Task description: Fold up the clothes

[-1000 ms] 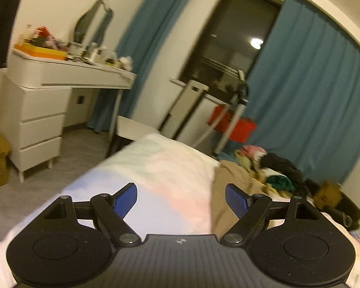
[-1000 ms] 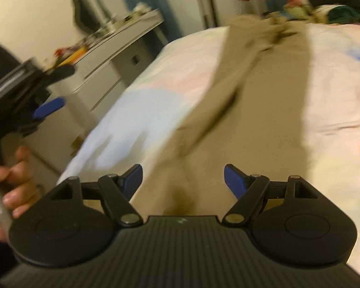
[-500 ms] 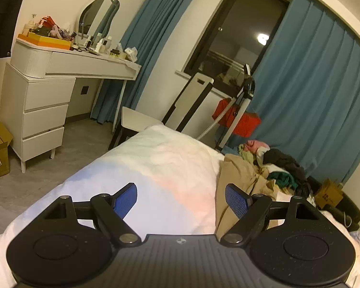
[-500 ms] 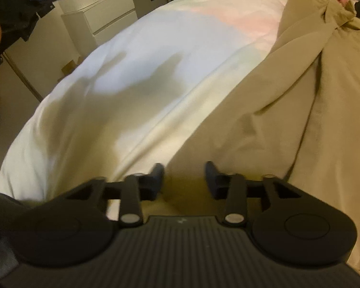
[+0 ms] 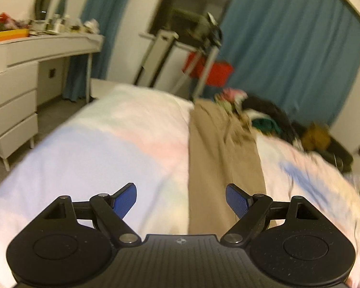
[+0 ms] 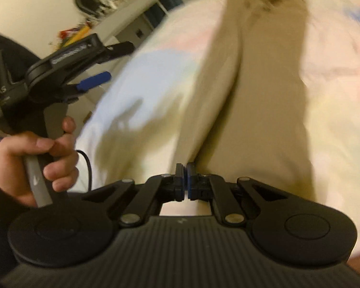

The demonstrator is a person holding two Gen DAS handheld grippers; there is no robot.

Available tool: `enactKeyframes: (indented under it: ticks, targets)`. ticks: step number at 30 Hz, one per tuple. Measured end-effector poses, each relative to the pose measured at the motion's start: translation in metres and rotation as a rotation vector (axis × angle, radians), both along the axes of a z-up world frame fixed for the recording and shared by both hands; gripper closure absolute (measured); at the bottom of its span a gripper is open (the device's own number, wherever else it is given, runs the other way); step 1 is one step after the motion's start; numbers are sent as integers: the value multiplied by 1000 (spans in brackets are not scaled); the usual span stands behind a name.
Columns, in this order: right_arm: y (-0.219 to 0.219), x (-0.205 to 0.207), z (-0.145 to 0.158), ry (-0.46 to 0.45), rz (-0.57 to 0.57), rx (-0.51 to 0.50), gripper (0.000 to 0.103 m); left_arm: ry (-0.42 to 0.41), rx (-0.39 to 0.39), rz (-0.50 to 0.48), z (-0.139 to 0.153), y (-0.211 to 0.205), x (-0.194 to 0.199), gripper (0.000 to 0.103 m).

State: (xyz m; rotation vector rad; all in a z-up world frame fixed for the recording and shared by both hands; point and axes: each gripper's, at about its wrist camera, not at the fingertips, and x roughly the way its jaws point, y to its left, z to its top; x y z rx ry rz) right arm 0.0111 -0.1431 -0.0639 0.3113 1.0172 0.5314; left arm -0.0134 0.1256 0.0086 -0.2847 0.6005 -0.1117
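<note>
Khaki garment (image 6: 264, 91): one item, laid lengthwise on the pastel bed sheet (image 5: 122, 144), far end near a heap of other clothes (image 5: 259, 115). Right gripper (image 6: 185, 176): jaws spread a second ago, now pressed together, near edge of the fabric seemingly pinched between them, though blur hides the contact. Left gripper (image 5: 181, 199): jaws spread as before, nothing between, hovering over the garment's left edge and lower than a moment ago. Judgement: first corner secured; a second grip is probably needed before folding.
</note>
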Motion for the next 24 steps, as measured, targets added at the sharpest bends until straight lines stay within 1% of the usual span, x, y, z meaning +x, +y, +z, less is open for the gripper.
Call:
enactKeyframes:
  ticks: [2, 3, 6, 8, 9, 10, 11, 12, 14, 16, 18, 19, 20, 21, 22, 23, 24]
  targets:
    - [-17, -1, -9, 70, -21, 18, 96, 45, 15, -30, -9, -11, 3, 20]
    - [-27, -1, -10, 91, -46, 37, 95, 77, 9, -41, -15, -14, 5, 20]
    - [-55, 2, -8, 129, -126, 94, 94, 190, -44, -74, -36, -15, 14, 20]
    - [-75, 8, -6, 136, -177, 142, 91, 267, -83, -89, -50, -15, 20, 20]
    - [-83, 11, -5, 133, -201, 155, 80, 301, -102, -91, -57, -14, 23, 20]
    - [-90, 12, -6, 127, -226, 165, 58, 331, -122, -91, -64, -13, 26, 20]
    - [-97, 13, -7, 121, -257, 186, 45, 355, -144, -88, -69, -12, 29, 21]
    - [-104, 14, -11, 117, -286, 214, 27, 377, -163, -85, -74, -11, 32, 21]
    - [-114, 18, -19, 115, -328, 260, 26, 411, -193, -87, -84, -11, 35, 22]
    - [-118, 24, -28, 125, -346, 279, 27, 447, -218, -88, -95, -13, 39, 22]
    - [-122, 31, -45, 194, -370, 325, 27, 464, -225, -90, -100, -15, 43, 22]
    - [-122, 33, -52, 233, -376, 342, 30, 464, -222, -93, -100, -16, 46, 22]
    - [-120, 36, -60, 270, -374, 354, 33, 463, -219, -95, -101, -18, 47, 26]
    - [-119, 39, -68, 307, -373, 366, 34, 465, -217, -99, -102, -21, 49, 36]
    - [-115, 41, -72, 331, -353, 372, 34, 467, -216, -103, -103, -23, 50, 42]
    - [-109, 41, -73, 333, -322, 360, 34, 471, -218, -110, -105, -24, 50, 59]
    - [-103, 42, -72, 328, -293, 337, 34, 476, -221, -120, -106, -26, 51, 81]
